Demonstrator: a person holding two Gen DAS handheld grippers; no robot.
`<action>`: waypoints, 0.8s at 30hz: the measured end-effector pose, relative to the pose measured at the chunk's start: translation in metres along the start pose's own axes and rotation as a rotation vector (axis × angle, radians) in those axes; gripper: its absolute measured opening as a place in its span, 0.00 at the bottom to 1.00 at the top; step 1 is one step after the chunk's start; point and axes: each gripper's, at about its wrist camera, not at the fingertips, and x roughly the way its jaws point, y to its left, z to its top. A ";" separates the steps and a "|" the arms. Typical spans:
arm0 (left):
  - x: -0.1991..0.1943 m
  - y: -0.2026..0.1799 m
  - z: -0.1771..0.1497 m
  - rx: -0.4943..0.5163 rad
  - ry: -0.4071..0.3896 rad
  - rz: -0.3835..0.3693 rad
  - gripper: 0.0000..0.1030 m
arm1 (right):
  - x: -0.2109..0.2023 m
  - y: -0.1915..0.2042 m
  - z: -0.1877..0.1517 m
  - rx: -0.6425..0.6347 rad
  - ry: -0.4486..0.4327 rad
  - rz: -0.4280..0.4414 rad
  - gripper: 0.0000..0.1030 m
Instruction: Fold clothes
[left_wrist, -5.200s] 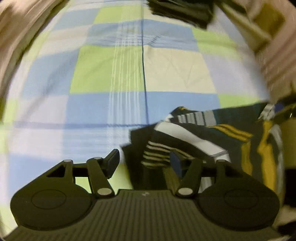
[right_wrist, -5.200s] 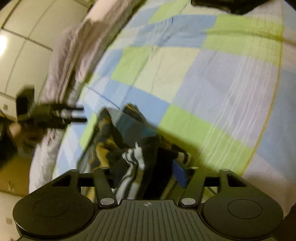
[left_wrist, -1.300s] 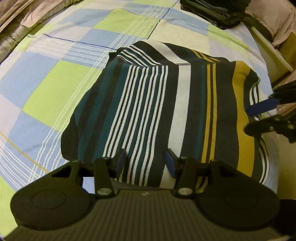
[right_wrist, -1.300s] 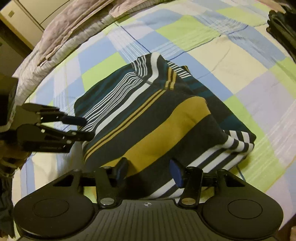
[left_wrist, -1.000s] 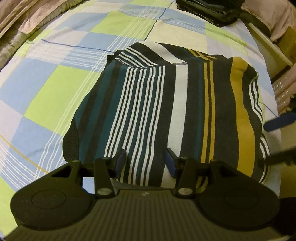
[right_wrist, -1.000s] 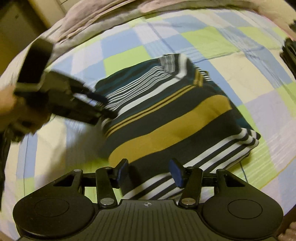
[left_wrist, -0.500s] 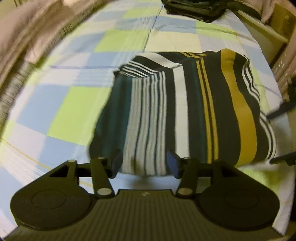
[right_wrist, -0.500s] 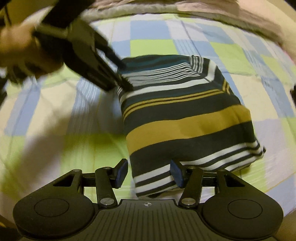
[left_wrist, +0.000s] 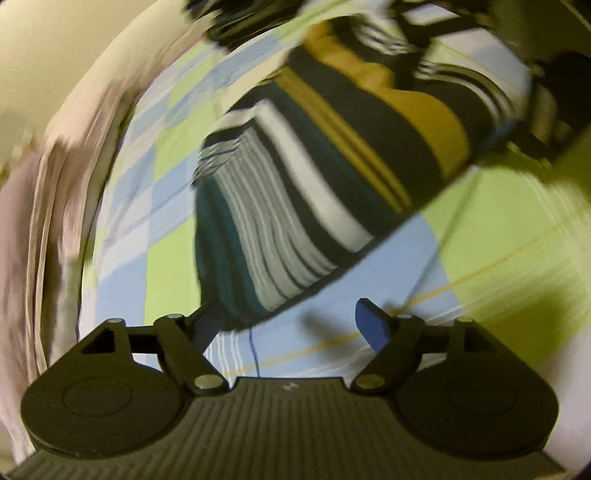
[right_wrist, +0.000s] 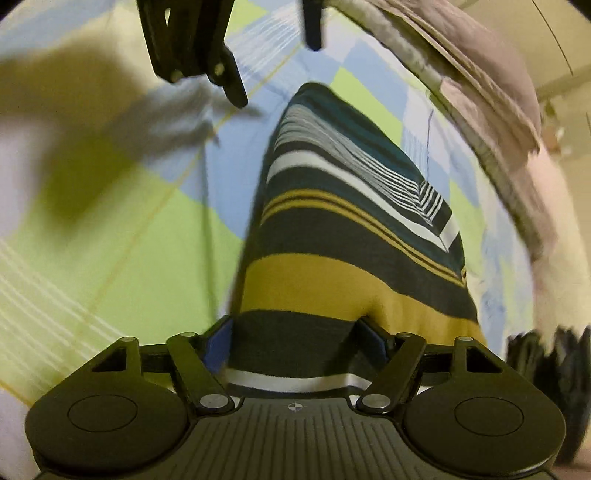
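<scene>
Garment: I see the folded striped knit garment (left_wrist: 332, 155), banded in dark navy, teal, white and mustard yellow, lying flat on the bed. In my left wrist view it runs from the lower centre up to the upper right of the frame; in my right wrist view it fills the centre and reaches down to the bottom edge between the fingers.

Bed: the checked bedsheet of blue, lime green and white squares (left_wrist: 498, 236) spreads under the garment in both views.

Left tongs: my left gripper (left_wrist: 291, 321) sits at the bottom centre of its own view, and its jaws are opening. The left finger touches or overlaps the near teal corner of the garment; the blue-padded right finger is over bare sheet, apart from the cloth. It has hold of nothing. In the right wrist view the same tool shows as black bars at the top left, above the far end of the garment.

Right tongs: my right gripper (right_wrist: 295, 336) is at the bottom centre of its view, jaws opening and standing wide. The near dark and yellow end of the garment lies between the fingers. I cannot tell whether the pads press on it; the cloth looks loose between them.

Dark pile: a blurred stack of dark folded clothes (right_wrist: 546, 373) sits at the lower right of the right wrist view.

Bedding edge: a rumpled pinkish-grey blanket (right_wrist: 491, 74) runs along the upper right.
</scene>
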 end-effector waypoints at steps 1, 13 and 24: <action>0.003 -0.005 0.001 0.043 -0.018 0.003 0.76 | 0.001 -0.002 -0.004 0.004 -0.008 0.002 0.71; 0.047 -0.017 0.022 0.319 -0.094 0.060 0.63 | -0.026 -0.082 -0.054 0.168 -0.063 0.089 0.35; 0.047 0.007 0.048 0.235 -0.002 -0.069 0.18 | -0.041 -0.074 -0.067 0.197 -0.054 0.043 0.60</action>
